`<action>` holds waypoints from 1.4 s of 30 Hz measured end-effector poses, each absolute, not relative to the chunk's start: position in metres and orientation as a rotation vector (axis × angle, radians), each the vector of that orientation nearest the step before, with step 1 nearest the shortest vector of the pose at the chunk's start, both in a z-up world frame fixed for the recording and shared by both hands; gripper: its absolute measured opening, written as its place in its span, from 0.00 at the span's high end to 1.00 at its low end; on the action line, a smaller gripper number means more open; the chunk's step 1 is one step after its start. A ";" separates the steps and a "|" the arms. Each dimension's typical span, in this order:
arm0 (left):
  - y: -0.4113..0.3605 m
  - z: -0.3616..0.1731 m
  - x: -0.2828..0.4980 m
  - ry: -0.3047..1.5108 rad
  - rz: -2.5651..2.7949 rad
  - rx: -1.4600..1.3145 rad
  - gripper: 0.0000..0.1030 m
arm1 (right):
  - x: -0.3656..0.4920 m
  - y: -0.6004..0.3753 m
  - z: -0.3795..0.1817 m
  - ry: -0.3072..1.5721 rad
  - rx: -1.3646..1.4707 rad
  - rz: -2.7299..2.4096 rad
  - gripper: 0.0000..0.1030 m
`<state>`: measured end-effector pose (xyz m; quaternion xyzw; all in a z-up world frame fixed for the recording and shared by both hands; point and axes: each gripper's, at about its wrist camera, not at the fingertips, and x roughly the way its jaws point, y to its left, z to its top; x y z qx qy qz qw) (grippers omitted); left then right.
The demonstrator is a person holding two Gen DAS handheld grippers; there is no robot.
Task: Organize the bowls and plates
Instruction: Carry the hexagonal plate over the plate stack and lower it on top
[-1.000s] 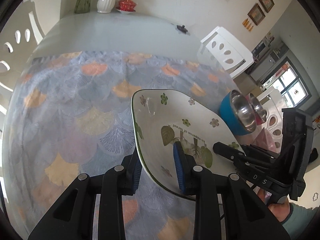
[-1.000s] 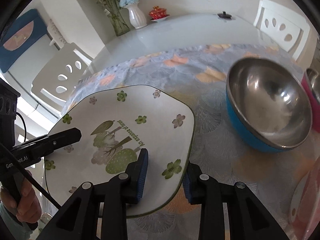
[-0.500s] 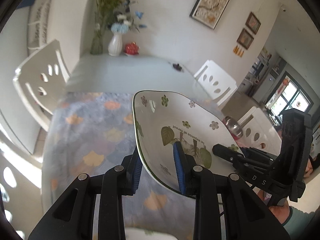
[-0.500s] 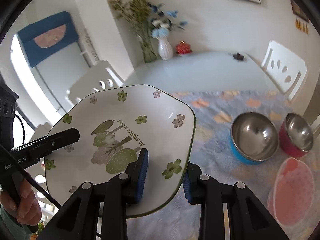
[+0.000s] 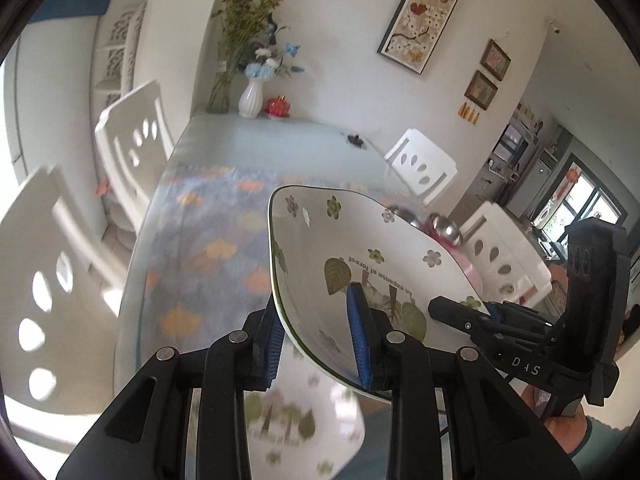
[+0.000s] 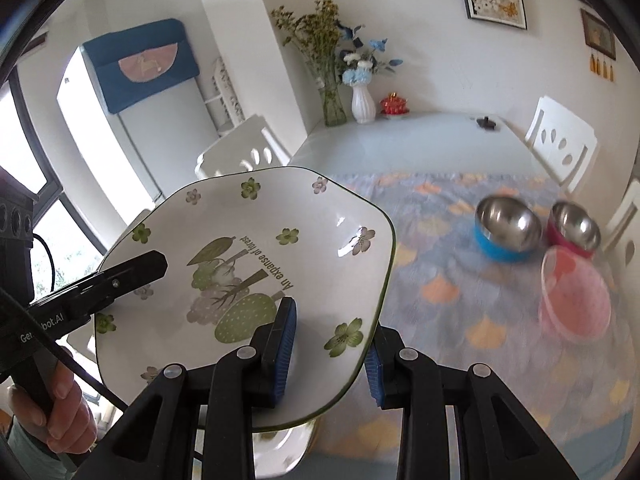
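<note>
A squarish white plate point(image 5: 360, 248) with green leaf and flower print hangs in the air above the near end of the table. My left gripper point(image 5: 316, 340) is shut on its left rim, one blue pad inside and one under it. My right gripper point(image 6: 330, 360) is shut on the plate's point(image 6: 260, 220) right rim in the same way. Each view shows the other gripper across the plate: right gripper point(image 5: 480, 316), left gripper point(image 6: 132, 272). A second plate with a similar print point(image 5: 288, 420) lies blurred below. A blue steel bowl point(image 6: 506, 236), a red steel bowl point(image 6: 574, 232) and a pink plastic bowl point(image 6: 574, 300) stand at the table's right.
The table point(image 6: 400, 140) carries a blue-grey cloth point(image 5: 208, 248) with orange leaf shapes. White chairs point(image 5: 132, 140) stand along both sides. At the far end are a white vase of flowers point(image 6: 363, 104), a red dish point(image 6: 394, 105) and a small black object point(image 6: 486, 122).
Both grippers have risen and drawn back from the table with the plate held between them. The bowls and cloth now look smaller and farther, and a second plate shows below.
</note>
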<state>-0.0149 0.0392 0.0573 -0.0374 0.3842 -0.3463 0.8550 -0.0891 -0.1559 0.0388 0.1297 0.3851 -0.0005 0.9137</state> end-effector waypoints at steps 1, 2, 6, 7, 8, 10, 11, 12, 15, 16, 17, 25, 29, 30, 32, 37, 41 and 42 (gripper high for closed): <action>0.046 0.051 -0.020 0.822 -0.726 -0.084 0.75 | -0.096 -0.148 0.033 0.805 0.273 -0.001 0.71; 0.053 0.045 -0.027 0.836 -0.721 -0.085 0.75 | -0.102 -0.141 0.027 0.818 0.274 -0.002 0.71; 0.075 0.022 -0.051 0.869 -0.688 -0.091 0.75 | -0.125 -0.114 -0.001 0.875 0.288 0.012 0.71; 0.079 0.015 -0.055 0.884 -0.683 -0.093 0.75 | -0.129 -0.109 -0.009 0.888 0.289 0.013 0.71; 0.083 0.008 -0.059 0.895 -0.679 -0.094 0.74 | -0.132 -0.106 -0.014 0.898 0.289 0.013 0.71; 0.092 -0.005 -0.065 0.918 -0.672 -0.100 0.74 | -0.138 -0.099 -0.027 0.928 0.291 0.016 0.71; 0.094 -0.011 -0.067 0.928 -0.669 -0.102 0.74 | -0.141 -0.096 -0.033 0.941 0.291 0.018 0.71; 0.096 -0.016 -0.070 0.938 -0.664 -0.102 0.74 | -0.144 -0.094 -0.038 0.952 0.291 0.020 0.71; 0.102 -0.031 -0.075 0.961 -0.652 -0.113 0.74 | -0.150 -0.087 -0.052 0.990 0.287 0.019 0.71; 0.104 -0.037 -0.077 0.972 -0.652 -0.120 0.74 | -0.150 -0.085 -0.055 0.999 0.284 0.016 0.71; 0.105 -0.039 -0.077 0.977 -0.653 -0.123 0.74 | -0.151 -0.084 -0.057 1.004 0.281 0.014 0.71; 0.114 -0.058 -0.083 1.003 -0.652 -0.139 0.74 | -0.150 -0.075 -0.069 1.040 0.240 0.000 0.71; 0.115 -0.066 -0.082 1.017 -0.649 -0.140 0.74 | -0.146 -0.071 -0.073 1.054 0.196 -0.017 0.71; 0.115 -0.068 -0.080 1.019 -0.648 -0.144 0.74 | -0.145 -0.070 -0.075 1.062 0.190 -0.022 0.71; 0.116 -0.071 -0.077 1.025 -0.646 -0.153 0.74 | -0.142 -0.070 -0.077 1.075 0.191 -0.028 0.71; 0.114 -0.078 -0.070 1.039 -0.637 -0.131 0.74 | -0.134 -0.071 -0.085 1.105 0.189 -0.054 0.71; 0.117 -0.079 -0.066 1.040 -0.629 -0.140 0.75 | -0.128 -0.077 -0.087 1.112 0.200 -0.067 0.71; 0.118 -0.079 -0.065 1.039 -0.622 -0.135 0.75 | -0.127 -0.078 -0.085 1.106 0.199 -0.072 0.71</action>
